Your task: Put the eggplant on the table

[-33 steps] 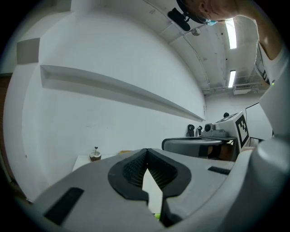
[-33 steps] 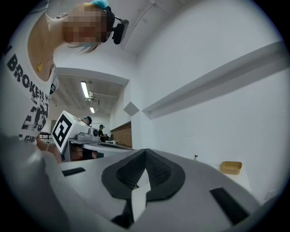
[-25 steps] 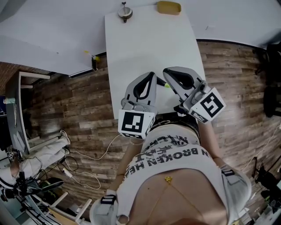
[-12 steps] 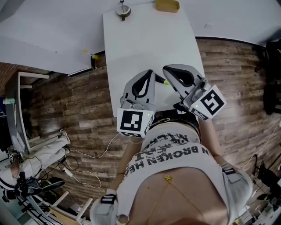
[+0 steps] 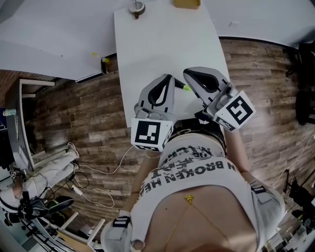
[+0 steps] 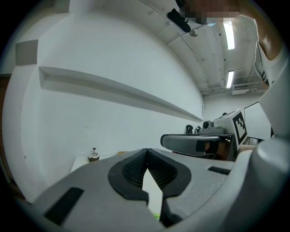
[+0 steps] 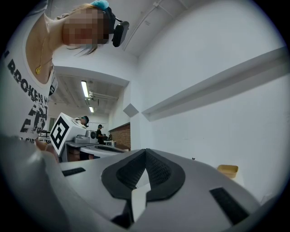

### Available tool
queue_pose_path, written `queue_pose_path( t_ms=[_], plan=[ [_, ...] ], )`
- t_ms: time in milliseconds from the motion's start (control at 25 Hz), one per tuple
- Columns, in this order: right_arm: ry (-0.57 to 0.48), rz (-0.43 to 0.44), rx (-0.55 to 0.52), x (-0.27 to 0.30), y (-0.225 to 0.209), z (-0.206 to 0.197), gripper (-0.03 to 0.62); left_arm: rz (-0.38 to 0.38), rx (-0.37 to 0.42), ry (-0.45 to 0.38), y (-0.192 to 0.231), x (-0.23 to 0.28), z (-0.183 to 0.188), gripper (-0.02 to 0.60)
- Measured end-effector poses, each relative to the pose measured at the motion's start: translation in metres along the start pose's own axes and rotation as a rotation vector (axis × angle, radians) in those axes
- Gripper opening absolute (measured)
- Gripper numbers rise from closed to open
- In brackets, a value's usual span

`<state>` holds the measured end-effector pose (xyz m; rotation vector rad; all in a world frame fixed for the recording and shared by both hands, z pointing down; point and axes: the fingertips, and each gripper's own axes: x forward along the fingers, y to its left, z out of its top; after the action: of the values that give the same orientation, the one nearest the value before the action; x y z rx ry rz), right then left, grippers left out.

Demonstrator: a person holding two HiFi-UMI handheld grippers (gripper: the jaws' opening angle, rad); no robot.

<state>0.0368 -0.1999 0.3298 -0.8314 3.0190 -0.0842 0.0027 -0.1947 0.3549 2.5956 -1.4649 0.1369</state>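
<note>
Checking for the eggplant: not clearly in view, both grippers empty
Left gripper (image 5: pixel 170 81) and right gripper (image 5: pixel 189 75) hovered side by side over the near end of the white table (image 5: pixel 162 44), jaws pressed together on nothing, tips pointing away from the person. Only candidate was a small green bit (image 5: pixel 186 89) just off the left tip, between both tools and about equally near each; couldn't tell if it was the eggplant, or its long axis. Small round object (image 5: pixel 137 7) and yellow tray (image 5: pixel 186 3) sat well ahead of both tips
</note>
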Motion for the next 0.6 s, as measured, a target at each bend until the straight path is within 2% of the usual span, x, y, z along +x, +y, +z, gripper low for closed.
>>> queue_pose_path(
  t_ms=[600],
  plan=[
    [0.013, -0.003, -0.006, 0.0009, 0.0019, -0.002, 0.008, 0.025, -0.006, 0.005, 0.0076, -0.0067, -0.0027, 0.005]
  ],
)
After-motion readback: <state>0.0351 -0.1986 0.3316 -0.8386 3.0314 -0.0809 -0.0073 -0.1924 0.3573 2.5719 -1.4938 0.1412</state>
